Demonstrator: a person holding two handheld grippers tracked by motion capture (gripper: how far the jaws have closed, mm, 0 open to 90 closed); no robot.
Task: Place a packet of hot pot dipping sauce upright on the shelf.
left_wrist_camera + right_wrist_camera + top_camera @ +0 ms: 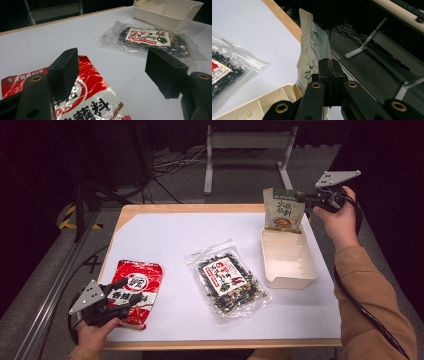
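Right gripper [306, 200] clamps green pouch [283, 210] over bin [290, 270]; left gripper [131, 294], jaws wide, hovers at red packet [137, 282]; clear bag [230, 280] untouched

Table top [165, 232] is showing plain white, with a light wood edge. Red packet [135, 292] is showing glossy red with a white panel and black lettering. Clear bag [229, 279] is showing dark, speckled contents under a white label with red print. Tray [288, 261] is reading cream. Pouch [283, 210] is showing beige with a green top band and dark lettering. Gripper jaws are showing matte black, sleeves tan.
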